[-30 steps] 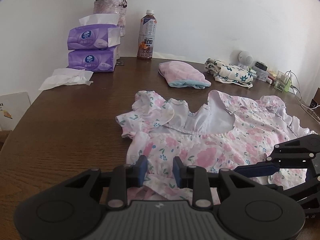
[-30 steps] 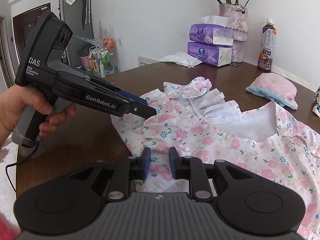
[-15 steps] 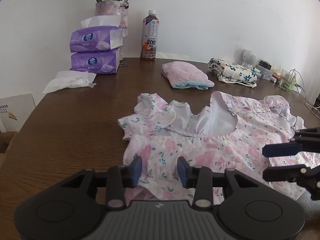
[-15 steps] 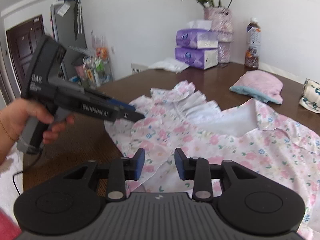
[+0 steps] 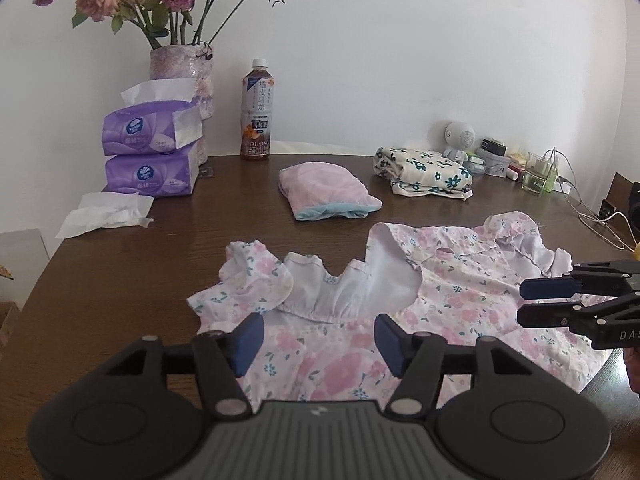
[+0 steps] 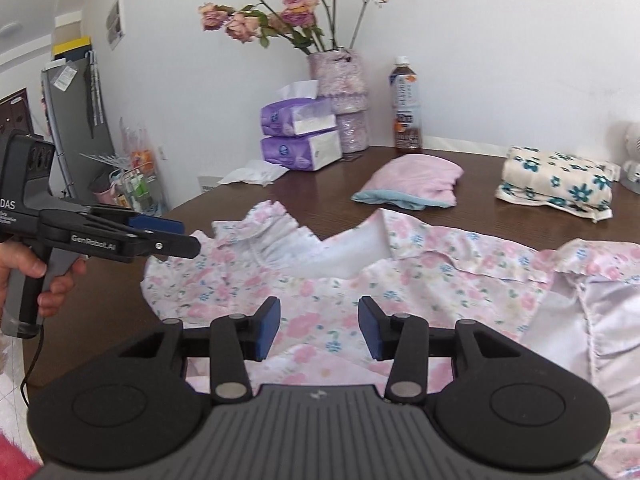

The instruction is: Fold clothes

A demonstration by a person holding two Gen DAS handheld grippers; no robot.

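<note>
**Both grippers spread above the floral dress, nothing gripped**

My left gripper [image 5: 319,338] has its blue pads wide apart, with nothing between them. It is raised over the near left part of the floral dress [image 5: 400,320], and the cloth shows through the gap between the fingers. I cannot tell whether the pads touch the fabric; they appear to be above it.

My right gripper [image 6: 319,326] is likewise spread wide and empty. It sits over the near middle of the same dress [image 6: 400,280], with pink-flowered cloth visible between the pads. In the left wrist view this gripper [image 5: 532,302] enters from the right edge, over the dress's right side, its two fingers showing one above the other with a gap between them.

In the right wrist view my left gripper [image 6: 176,236] shows from the side, held in my hand [image 6: 44,280], its tip just over the dress's left ruffled sleeve.

The dress lies spread on the dark wooden table [image 5: 120,272], neckline toward the far side, white lining showing at the collar, right sleeve turned back with its pale inside up.

Beyond it, well apart, lie a folded pink garment [image 5: 328,196] and a folded cream garment with blue flowers [image 5: 424,172]. Two purple tissue packs [image 5: 152,148], a tea bottle [image 5: 258,120] and a vase of roses [image 5: 184,68] stand at the far edge.
</note>
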